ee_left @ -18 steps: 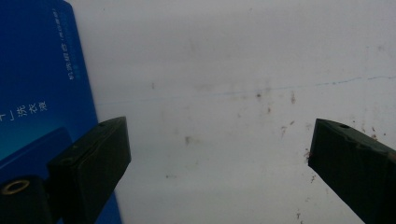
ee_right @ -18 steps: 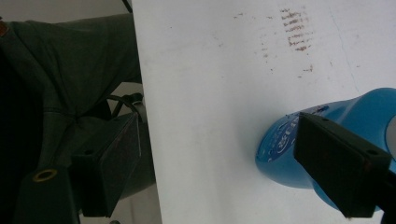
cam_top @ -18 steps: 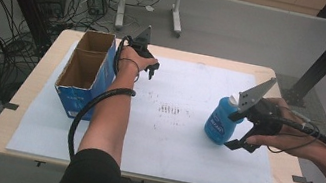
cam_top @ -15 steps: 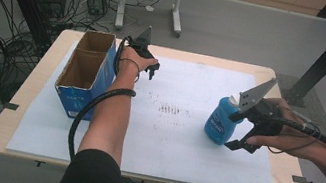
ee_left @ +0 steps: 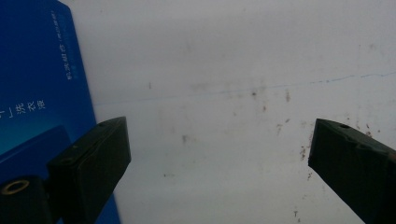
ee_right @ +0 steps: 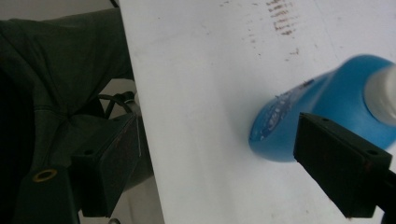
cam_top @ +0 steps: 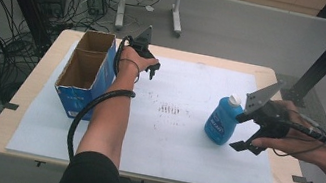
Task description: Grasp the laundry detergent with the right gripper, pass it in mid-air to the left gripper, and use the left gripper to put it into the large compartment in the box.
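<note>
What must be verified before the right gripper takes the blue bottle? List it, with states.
1. Blue bottle upright on the white mat: ok.
2. White cap on: ok.
3. Right gripper open, beside the bottle, nothing held: ok.
4. Bottle between its jaws: not ok, it sits off to one side in the right gripper view.
5. Cardboard box open-topped: ok.
6. Left gripper open, by the box: ok.
</note>
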{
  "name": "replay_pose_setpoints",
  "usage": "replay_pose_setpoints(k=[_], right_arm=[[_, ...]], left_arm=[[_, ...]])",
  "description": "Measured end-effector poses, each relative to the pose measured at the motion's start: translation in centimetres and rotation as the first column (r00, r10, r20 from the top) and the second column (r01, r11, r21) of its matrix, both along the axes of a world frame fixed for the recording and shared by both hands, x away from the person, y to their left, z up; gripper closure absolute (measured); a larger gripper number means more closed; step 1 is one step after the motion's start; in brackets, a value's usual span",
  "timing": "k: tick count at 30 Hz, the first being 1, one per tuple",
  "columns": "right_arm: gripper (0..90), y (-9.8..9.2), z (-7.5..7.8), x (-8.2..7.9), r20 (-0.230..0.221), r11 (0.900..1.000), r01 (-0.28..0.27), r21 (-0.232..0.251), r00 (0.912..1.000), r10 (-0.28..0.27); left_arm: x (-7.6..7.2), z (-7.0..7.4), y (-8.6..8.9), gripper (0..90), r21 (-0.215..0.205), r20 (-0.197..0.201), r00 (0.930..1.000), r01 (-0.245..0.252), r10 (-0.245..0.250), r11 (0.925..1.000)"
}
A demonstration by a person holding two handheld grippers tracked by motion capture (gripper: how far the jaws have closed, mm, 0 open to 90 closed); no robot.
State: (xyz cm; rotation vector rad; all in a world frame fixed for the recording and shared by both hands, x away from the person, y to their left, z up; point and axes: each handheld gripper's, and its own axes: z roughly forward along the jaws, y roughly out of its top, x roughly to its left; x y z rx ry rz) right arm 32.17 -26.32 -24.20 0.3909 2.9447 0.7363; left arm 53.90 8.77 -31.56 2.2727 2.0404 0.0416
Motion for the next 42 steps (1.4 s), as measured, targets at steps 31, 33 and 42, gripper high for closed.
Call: replay_pose_setpoints(k=[31, 33, 42], right_arm=[[8.2, -6.6, -5.0, -0.3, 0.082, 0.908, 0.395, 0.139, 0.9091, -0.408], [7.1, -6.6, -5.7, -0.3, 0.090, 0.898, 0.411, 0.158, 0.8993, -0.428], [4.4, -5.9, -8.0, -0.1, 0.096, 0.862, 0.450, 0.232, 0.8718, -0.480]], left_arm=[[-1.7, 0.8, 0.3, 6.0, 0.010, 0.040, 0.9984, 0.039, -0.039, 0.9992], [-1.9, 1.0, 0.3, 6.0, 0.012, 0.044, 0.9980, 0.045, -0.045, 0.9989], [-2.5, 1.2, 0.7, 6.0, 0.007, 0.055, 0.9977, 0.040, -0.041, 0.9992]])
